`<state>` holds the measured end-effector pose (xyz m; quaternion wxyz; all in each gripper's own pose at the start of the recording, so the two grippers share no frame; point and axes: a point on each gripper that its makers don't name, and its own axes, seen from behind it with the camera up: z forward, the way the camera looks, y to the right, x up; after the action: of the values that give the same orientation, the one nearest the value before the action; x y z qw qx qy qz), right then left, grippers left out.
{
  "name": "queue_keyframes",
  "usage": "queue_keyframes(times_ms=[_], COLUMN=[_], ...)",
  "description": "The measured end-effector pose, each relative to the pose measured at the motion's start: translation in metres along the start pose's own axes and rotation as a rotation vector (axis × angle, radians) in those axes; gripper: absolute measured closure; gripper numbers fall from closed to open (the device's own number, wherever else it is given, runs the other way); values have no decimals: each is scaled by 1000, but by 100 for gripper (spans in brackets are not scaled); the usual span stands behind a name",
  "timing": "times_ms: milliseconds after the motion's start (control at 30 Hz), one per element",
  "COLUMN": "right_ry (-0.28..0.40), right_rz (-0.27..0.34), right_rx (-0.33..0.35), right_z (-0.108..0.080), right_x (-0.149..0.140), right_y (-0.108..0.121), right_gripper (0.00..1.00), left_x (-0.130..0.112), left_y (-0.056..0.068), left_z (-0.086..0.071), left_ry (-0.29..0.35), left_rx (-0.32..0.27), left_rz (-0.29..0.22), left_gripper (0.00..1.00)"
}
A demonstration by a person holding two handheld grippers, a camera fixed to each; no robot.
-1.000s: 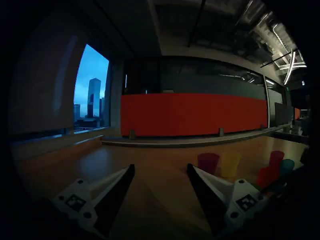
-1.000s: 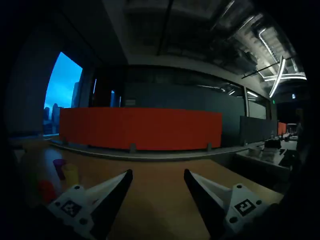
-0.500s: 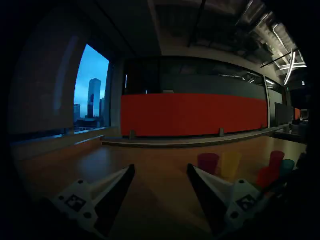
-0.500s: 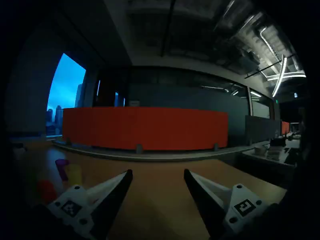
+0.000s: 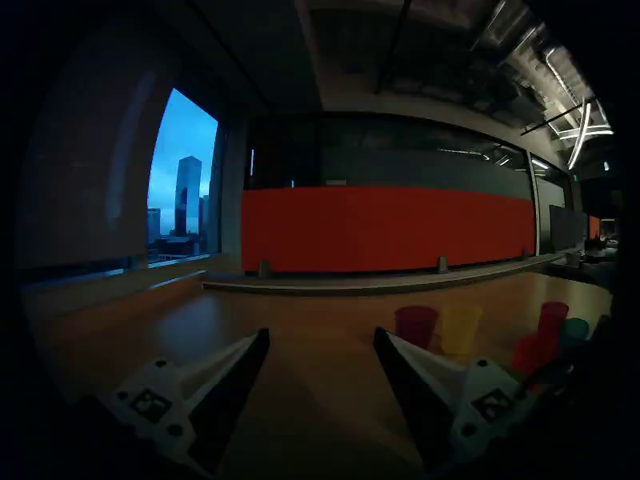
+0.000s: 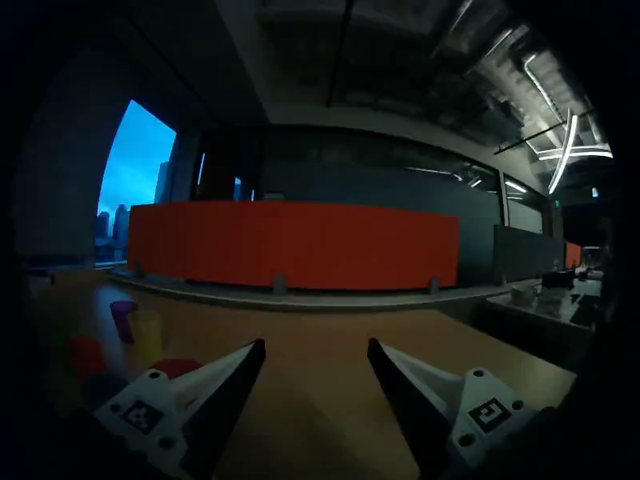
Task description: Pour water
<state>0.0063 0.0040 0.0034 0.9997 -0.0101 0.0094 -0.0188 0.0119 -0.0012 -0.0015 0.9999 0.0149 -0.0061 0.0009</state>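
In my left gripper view I see cups standing upright on the wooden table (image 5: pixel 304 320). A translucent magenta plastic cup (image 5: pixel 416 324) stands just beside a yellow plastic cup (image 5: pixel 462 328). Farther right, a tall red cup (image 5: pixel 552 317), a teal cup (image 5: pixel 574 329) and a lower red-orange cup (image 5: pixel 527 353) cluster together. I cannot tell their contents.

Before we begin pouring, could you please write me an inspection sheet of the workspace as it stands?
Surface: wooden table, dimly lit.
Job's things: coloured cups grouped on the table: magenta cup, yellow cup, red cup, teal cup. It is too dim to tell what they hold.
Clutter: nothing seen.
Grippers: left gripper open, holding nothing; right gripper open, holding nothing; both low over the table.
Cables: nothing seen.
Surroundings: orange-red partition along the table's far edge, window onto towers, ceiling light strips.
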Motion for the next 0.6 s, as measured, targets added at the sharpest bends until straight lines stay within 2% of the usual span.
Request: queue_keyframes(times_ms=[267, 600], right_ry=[-7, -17], right_rz=[28, 30], right_rx=[13, 27], right_z=[0, 0], right_x=[-5, -8], right_y=[0, -7], right_gripper=[1, 1], left_x=[0, 0], left_y=[1, 0], left_z=[0, 0], left_ry=[0, 0], left_rx=[0, 0], left_rz=[0, 0], left_gripper=[3, 3])
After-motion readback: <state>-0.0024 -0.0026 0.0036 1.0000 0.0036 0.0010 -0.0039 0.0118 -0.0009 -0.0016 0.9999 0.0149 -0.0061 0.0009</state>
